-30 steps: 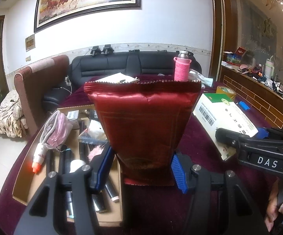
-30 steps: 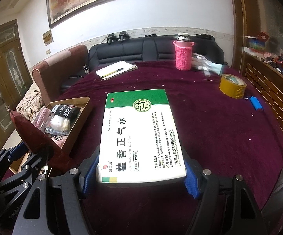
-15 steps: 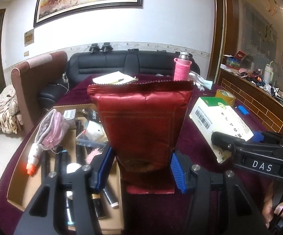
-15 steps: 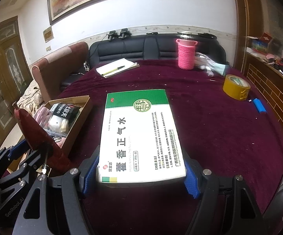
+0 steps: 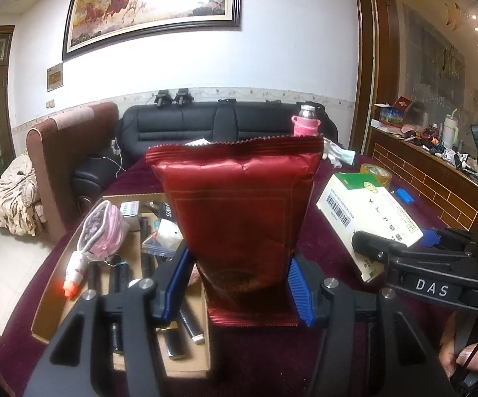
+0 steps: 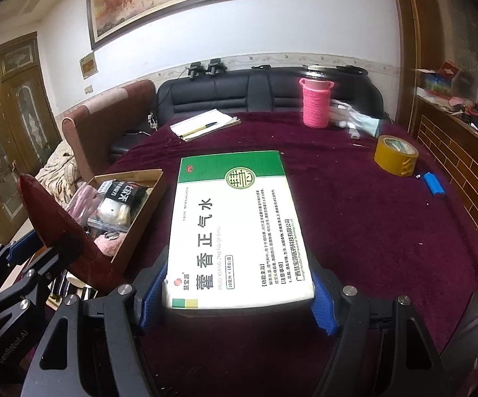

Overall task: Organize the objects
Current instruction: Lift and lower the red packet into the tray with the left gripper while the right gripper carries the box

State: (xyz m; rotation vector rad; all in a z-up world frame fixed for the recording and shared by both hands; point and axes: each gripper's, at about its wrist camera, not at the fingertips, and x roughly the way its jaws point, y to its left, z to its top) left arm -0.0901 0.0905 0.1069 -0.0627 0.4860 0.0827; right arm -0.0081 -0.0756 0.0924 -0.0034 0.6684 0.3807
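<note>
Two loads up: left gripper (image 5: 239, 292) clamps red foil packet (image 5: 239, 211) nearest cardboard box (image 5: 57, 294), right gripper (image 6: 235, 301) pinches medicine box (image 6: 235, 228).

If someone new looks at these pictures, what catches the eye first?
A dark red foil pouch, upright in the left gripper, fills the left view. A green-and-white medicine box, flat in the right gripper, fills the right view, above the maroon tablecloth.

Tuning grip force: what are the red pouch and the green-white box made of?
Red pouch: looks like glossy foil or plastic film; creases, sheen and a serrated sealed top edge. Held in the left tongs.
Medicine box: apparently thin printed paperboard, smooth coated finish; crisp folded edges, flat printed faces. Held in the right tongs.
</note>
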